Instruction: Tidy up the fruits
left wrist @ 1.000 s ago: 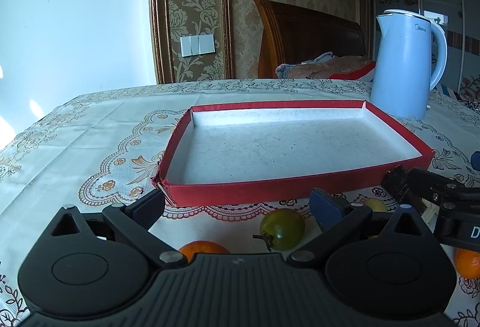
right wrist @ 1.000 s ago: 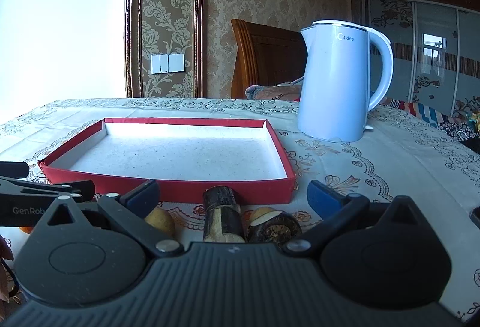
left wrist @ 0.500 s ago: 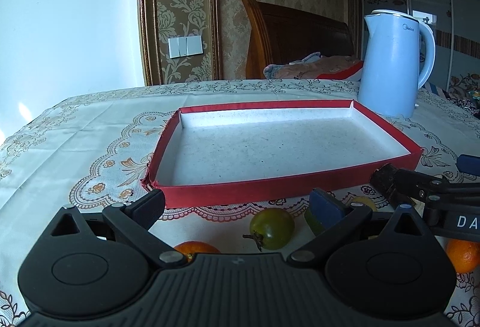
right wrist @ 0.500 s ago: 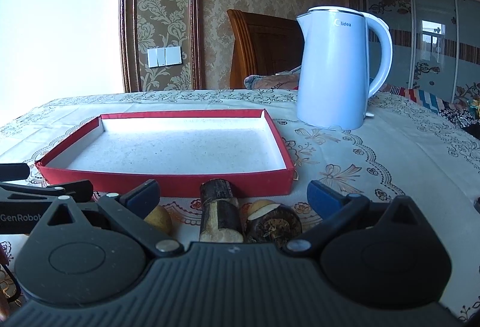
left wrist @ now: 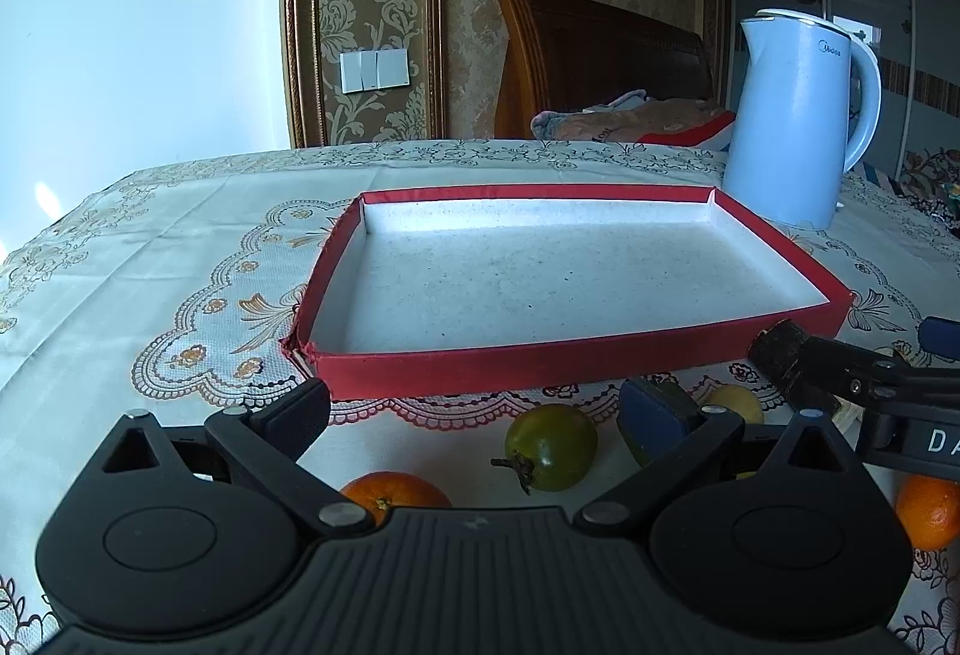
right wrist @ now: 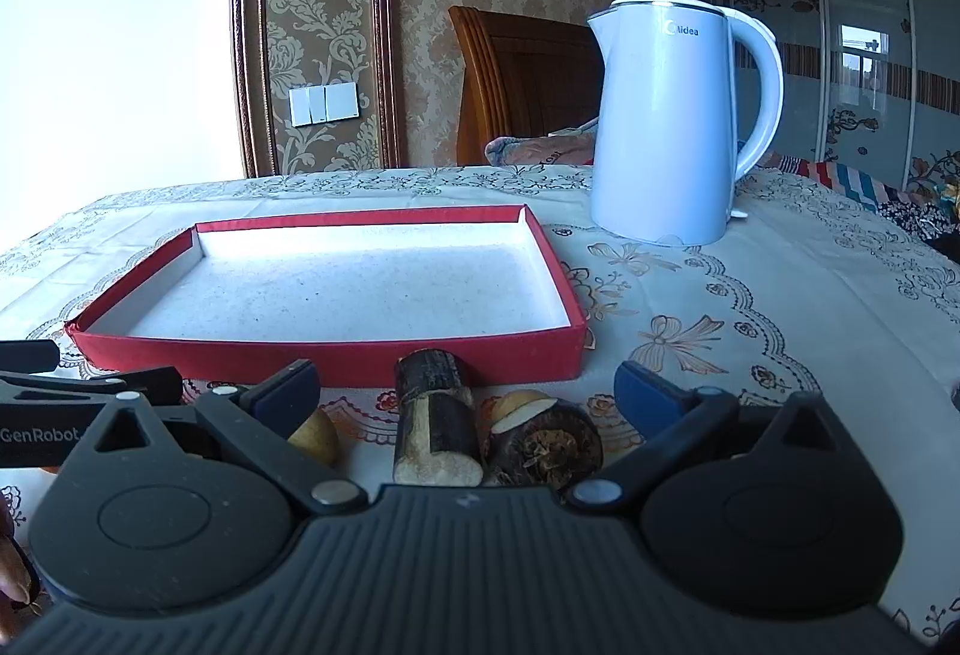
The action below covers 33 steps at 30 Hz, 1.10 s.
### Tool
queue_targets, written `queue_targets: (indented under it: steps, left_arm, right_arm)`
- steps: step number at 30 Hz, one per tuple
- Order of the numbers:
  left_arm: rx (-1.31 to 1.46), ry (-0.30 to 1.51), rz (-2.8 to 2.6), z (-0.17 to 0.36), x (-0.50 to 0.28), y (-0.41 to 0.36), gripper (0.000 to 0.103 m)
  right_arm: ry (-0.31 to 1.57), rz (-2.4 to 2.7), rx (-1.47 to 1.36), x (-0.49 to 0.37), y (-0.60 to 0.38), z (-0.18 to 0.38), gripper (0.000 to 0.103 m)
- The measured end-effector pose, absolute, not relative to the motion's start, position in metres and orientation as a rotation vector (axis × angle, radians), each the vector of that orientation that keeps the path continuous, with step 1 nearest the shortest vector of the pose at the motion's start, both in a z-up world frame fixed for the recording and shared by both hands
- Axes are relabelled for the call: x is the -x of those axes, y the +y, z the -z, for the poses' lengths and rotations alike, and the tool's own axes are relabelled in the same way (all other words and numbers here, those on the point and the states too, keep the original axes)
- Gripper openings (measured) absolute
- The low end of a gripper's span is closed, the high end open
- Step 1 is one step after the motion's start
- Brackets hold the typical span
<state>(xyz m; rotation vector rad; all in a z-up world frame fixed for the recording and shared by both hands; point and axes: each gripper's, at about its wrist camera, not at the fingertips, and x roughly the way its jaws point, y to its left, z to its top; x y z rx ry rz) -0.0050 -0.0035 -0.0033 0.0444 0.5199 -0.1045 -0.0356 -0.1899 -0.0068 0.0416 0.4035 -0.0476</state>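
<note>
A shallow red tray [left wrist: 540, 364] with a white floor lies on the tablecloth and holds nothing. In front of it sit a green fruit [left wrist: 552, 448], an orange [left wrist: 393, 493], a small yellow fruit [left wrist: 735, 403] and a second orange [left wrist: 927, 511] at the right edge. My left gripper [left wrist: 474, 415] is open just above the green fruit and the first orange. The right wrist view shows the tray [right wrist: 336, 358], a dark cane piece [right wrist: 435, 424], a dark stub [right wrist: 549, 442] and the yellow fruit [right wrist: 318, 436]. My right gripper [right wrist: 465, 391] is open over the cane piece.
A pale blue electric kettle [right wrist: 666, 126] stands behind the tray's right corner. A wooden chair back [left wrist: 588, 60] with cloth on it stands beyond the table. My left gripper [right wrist: 90, 364] shows at the left edge of the right wrist view. A fingertip [right wrist: 15, 571] appears bottom left.
Both grippers have drifted slightly, so the tray sits a little differently in each view. The right gripper has come a bit nearer the cane pieces. Both stay open and no fruit has moved.
</note>
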Motion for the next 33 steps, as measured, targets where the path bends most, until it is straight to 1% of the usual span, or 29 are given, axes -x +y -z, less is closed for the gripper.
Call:
queue_targets:
  steps: [19,24,28,31,33]
  left_arm:
    - [-0.058,0.503,0.083,0.001,0.009,-0.003,0.103]
    - [-0.031,0.502,0.077,-0.005,0.021,0.016,0.103]
    - [-0.036,0.512,0.052,-0.007,0.033,0.034,0.103]
    - [-0.049,0.512,0.044,-0.004,0.043,0.042,0.103]
    - [-0.054,0.517,0.046,-0.002,0.048,0.048,0.103]
  right_arm:
    - [0.42,0.029,-0.087,0.036,-0.199,0.006,0.103]
    - [0.41,0.038,-0.097,0.061,-0.232,-0.001,0.103]
    - [0.454,0.031,-0.024,0.085,-0.261,-0.002,0.103]
    - [0.515,-0.025,0.017,0.098,-0.263,0.005,0.103]
    - [0.514,-0.06,0.03,0.105,-0.258,0.01,0.103]
